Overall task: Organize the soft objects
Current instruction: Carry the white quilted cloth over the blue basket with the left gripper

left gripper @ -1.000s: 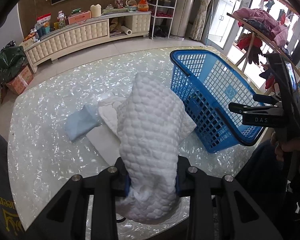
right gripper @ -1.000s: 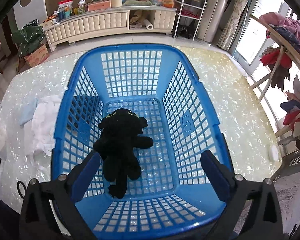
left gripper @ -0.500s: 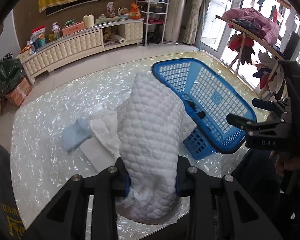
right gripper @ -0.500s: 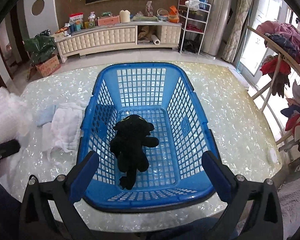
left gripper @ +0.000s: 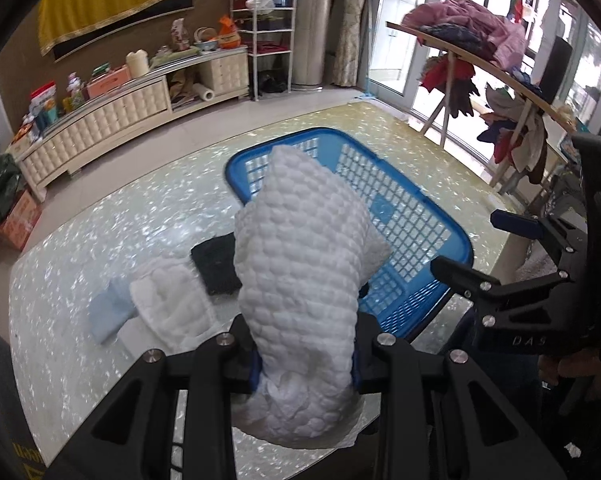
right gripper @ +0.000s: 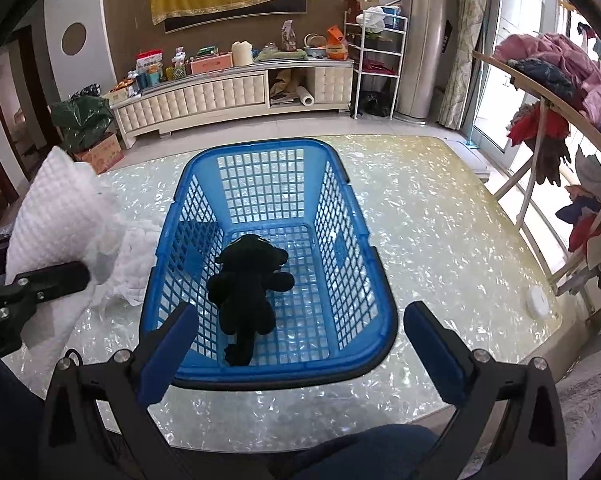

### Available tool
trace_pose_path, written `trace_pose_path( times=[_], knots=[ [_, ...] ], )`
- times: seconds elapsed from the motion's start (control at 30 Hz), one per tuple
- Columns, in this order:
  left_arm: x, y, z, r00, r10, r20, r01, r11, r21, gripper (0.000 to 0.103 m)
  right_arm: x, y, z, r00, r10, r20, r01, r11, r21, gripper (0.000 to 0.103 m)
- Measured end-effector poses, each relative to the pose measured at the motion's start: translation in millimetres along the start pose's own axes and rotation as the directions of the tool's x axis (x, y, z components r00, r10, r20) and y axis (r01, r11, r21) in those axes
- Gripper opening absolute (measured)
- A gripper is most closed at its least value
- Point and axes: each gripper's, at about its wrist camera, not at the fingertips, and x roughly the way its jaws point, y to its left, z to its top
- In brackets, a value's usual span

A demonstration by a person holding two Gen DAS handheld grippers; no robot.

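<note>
On a pearly table [right gripper: 440, 216] in a cluttered living room, a white quilted cloth [left gripper: 300, 264] is clamped high in the left gripper [left gripper: 304, 364], left of the blue basket [right gripper: 352, 344]. The right gripper [right gripper: 300, 344] is held wide and empty. The cloth is best carried fully over the rim, beside the black plush toy [right gripper: 248, 284], before release.

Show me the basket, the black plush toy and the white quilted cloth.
basket [right gripper: 381, 280], right wrist view, right rim.
black plush toy [right gripper: 246, 294], right wrist view, belly.
white quilted cloth [left gripper: 300, 256], left wrist view, middle of the bundle.
</note>
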Motion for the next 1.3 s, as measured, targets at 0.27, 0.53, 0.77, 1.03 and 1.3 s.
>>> trace_pose_path(
  times=[0.27, 0.53, 0.77, 1.03, 1.3],
  knots=[
    [18, -25, 21, 1.0, -0.012, -0.015, 0.013, 0.997, 0.071, 0.03, 0, -23, -2, 1.0, 0.004, 0.005, -0.004, 0.999, 0.033, 0.103],
    [40, -36, 42, 0.999, -0.027, -0.046, 0.032, 0.994, 0.107, 0.03, 7, -46, -4, 1.0, 0.004, 0.001, -0.004, 0.998, 0.069, 0.103],
    [68, -47, 53, 0.995, -0.038, -0.092, 0.051, 0.988, 0.146, 0.03, 17, -60, -2, 1.0, -0.004, -0.016, 0.005, 0.997, 0.074, 0.103],
    [107, -56, 59, 0.986, -0.051, -0.16, 0.079, 0.981, 0.178, 0.03, 25, -66, -5, 0.999, 0.003, -0.037, 0.0, 0.995, 0.097, 0.103],
    [132, -60, 60, 0.977, -0.044, -0.209, 0.089, 0.973, 0.211, 0.03, 30, -67, -3, 0.999, 0.015, -0.05, -0.009, 0.993, 0.115, 0.103]
  ],
)
